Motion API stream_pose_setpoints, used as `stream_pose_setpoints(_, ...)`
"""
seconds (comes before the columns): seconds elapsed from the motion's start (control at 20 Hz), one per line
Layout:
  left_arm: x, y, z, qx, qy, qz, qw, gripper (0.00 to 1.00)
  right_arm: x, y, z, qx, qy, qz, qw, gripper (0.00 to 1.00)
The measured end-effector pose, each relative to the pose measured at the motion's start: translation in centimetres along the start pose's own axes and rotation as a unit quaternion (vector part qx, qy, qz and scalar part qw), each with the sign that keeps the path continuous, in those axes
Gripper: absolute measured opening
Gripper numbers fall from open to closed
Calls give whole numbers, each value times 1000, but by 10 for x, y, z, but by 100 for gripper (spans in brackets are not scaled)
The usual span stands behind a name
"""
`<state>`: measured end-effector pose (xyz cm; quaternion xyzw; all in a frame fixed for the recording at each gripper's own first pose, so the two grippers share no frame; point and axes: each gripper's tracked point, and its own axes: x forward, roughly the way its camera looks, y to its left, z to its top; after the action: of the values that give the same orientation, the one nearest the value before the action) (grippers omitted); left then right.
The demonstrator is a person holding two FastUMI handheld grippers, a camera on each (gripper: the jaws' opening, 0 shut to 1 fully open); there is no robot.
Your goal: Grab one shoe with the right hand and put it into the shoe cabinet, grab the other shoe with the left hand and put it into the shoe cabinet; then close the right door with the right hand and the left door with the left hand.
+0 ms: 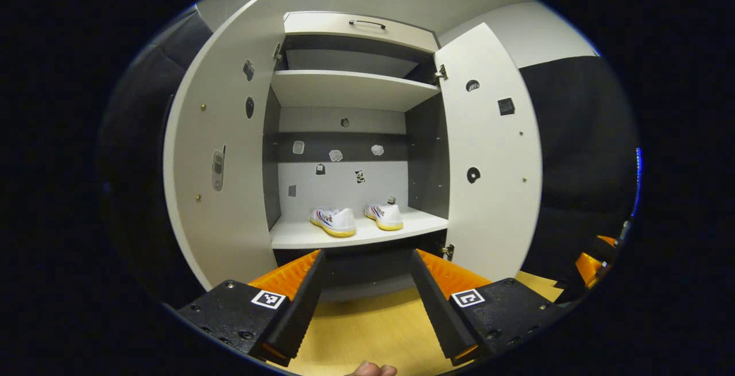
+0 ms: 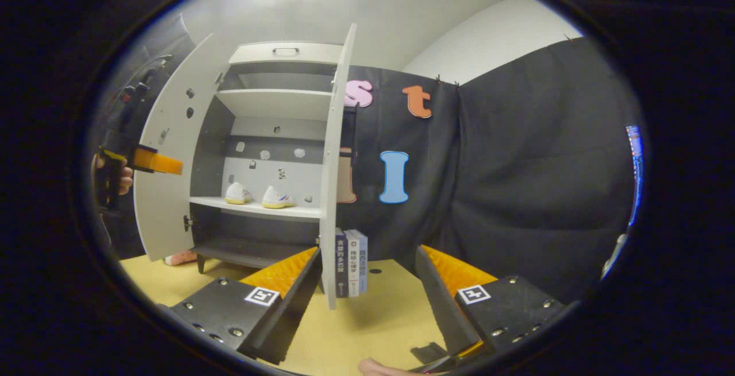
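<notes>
Two white shoes with yellow soles, one (image 1: 333, 221) on the left and one (image 1: 385, 216) on the right, stand on the middle shelf (image 1: 298, 237) of the white shoe cabinet. Both doors hang open: the left door (image 1: 221, 158) and the right door (image 1: 494, 158). My left gripper (image 1: 367, 301) is open and empty in front of the cabinet. In the right gripper view the shoes (image 2: 238, 193) (image 2: 277, 197) show on the shelf, the right door (image 2: 334, 163) stands edge-on, and my right gripper (image 2: 367, 301) is open and empty, just right of that door's edge. The left gripper (image 2: 150, 161) shows at far left in a hand.
The cabinet has an upper shelf (image 1: 350, 86) and a top drawer with a handle (image 1: 367, 22). Two books (image 2: 351, 262) stand on the yellow floor (image 2: 367, 330) beside the right door. A pinkish thing (image 2: 181, 258) lies by the cabinet's left foot.
</notes>
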<state>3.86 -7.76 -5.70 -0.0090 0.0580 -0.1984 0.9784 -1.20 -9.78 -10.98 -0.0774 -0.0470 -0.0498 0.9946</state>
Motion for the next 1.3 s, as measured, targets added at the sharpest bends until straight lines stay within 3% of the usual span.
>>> stream_pose_setpoints(0.25,-58,-12,-17,2,-22,-19,1000,90,40,-63,28,-15,4,-18,1000,97)
stream_pose_setpoints(0.35,-78,-5,-24,1,-28,-11,1000,89,62,-87,41,-19,8,-31,999,97)
stream_pose_setpoints(0.55,-107,8,-24,2,-53,-12,999,89,111,-110,58,4,11,-30,999,97)
stream_pose_setpoints(0.75,-126,44,-26,27,-70,21,997,90,160,-103,62,50,35,-10,998,97)
stream_pose_setpoints(0.95,-133,88,-31,25,-65,64,996,89,195,-71,74,69,37,15,997,100)
stream_pose_setpoints(1.3,-140,130,-42,10,-53,96,994,89,199,-2,66,63,66,69,993,96)
